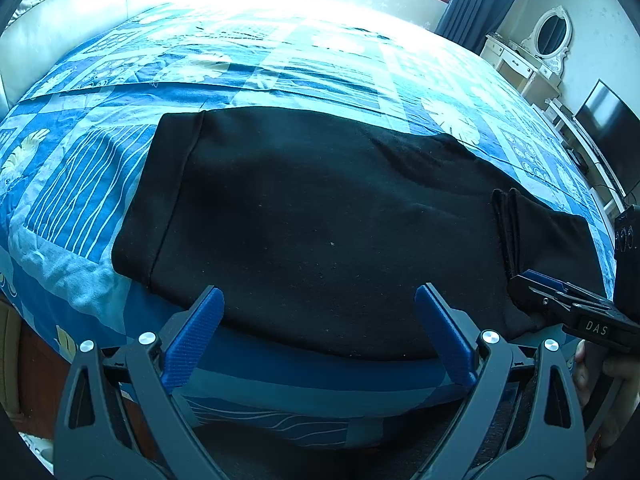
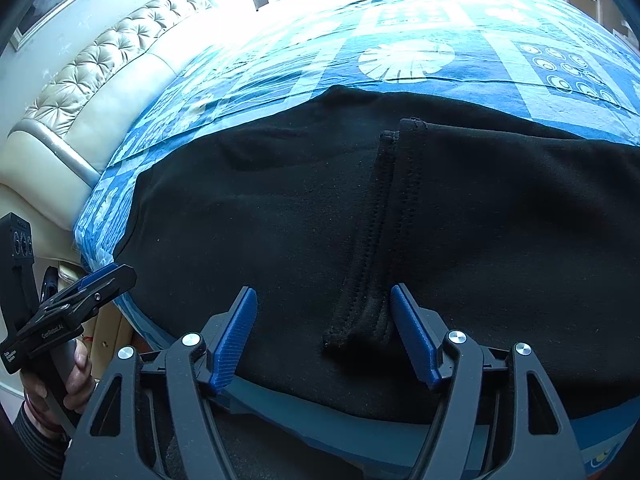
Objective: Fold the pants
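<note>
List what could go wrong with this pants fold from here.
1. The black pants lie at the near edge of the bed; a tug toward the person could drag them off.
2. Both the left gripper and right gripper are open, gripping nothing.
3. The stacked leg cuffs look slightly offset, so pinching one layer may skew the fold.

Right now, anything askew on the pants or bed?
Nothing damaged or spilled. The black pants lie mostly flat on the blue bedspread; only the hems are slightly staggered. Left gripper and right gripper are both open, holding nothing.
</note>
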A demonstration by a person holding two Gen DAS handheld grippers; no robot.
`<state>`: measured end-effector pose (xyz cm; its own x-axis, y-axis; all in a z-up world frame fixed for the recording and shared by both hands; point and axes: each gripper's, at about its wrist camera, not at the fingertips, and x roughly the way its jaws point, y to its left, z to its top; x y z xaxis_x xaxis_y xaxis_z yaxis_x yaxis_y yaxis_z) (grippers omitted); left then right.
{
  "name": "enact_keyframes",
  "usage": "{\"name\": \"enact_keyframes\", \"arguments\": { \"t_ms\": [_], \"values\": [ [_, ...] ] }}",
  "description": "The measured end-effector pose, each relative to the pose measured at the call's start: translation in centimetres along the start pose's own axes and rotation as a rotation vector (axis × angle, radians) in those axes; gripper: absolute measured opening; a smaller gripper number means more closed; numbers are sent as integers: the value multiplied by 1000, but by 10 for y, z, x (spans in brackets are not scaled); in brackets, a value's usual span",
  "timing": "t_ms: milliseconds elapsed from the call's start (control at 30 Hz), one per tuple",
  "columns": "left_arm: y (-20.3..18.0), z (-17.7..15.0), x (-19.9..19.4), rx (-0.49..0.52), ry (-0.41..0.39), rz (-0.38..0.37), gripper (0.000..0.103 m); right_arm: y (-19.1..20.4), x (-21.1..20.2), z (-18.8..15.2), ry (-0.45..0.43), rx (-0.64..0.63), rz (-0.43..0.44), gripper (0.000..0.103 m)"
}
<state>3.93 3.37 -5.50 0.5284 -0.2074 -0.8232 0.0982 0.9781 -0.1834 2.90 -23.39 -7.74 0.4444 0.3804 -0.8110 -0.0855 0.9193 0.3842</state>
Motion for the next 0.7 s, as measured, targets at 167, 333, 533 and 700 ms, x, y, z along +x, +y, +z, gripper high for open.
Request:
{"name": "enact_keyframes", "arguments": {
  "t_ms": [167,333,533,700],
  "values": [
    [-2,-1,-1,13,-5,10,96,-7,-13,2,-45,47,64,70],
    [-4,-2,-1,31,-9,21,96,-28,-58,12,-153,83,150,70],
    [-5,-4,2,29,1,21,96,-114,-115,32,-280,212,132,71],
    [-4,-4,2,27,3,20,96,-229,-128,25,-331,515,152,71]
  ]
}}
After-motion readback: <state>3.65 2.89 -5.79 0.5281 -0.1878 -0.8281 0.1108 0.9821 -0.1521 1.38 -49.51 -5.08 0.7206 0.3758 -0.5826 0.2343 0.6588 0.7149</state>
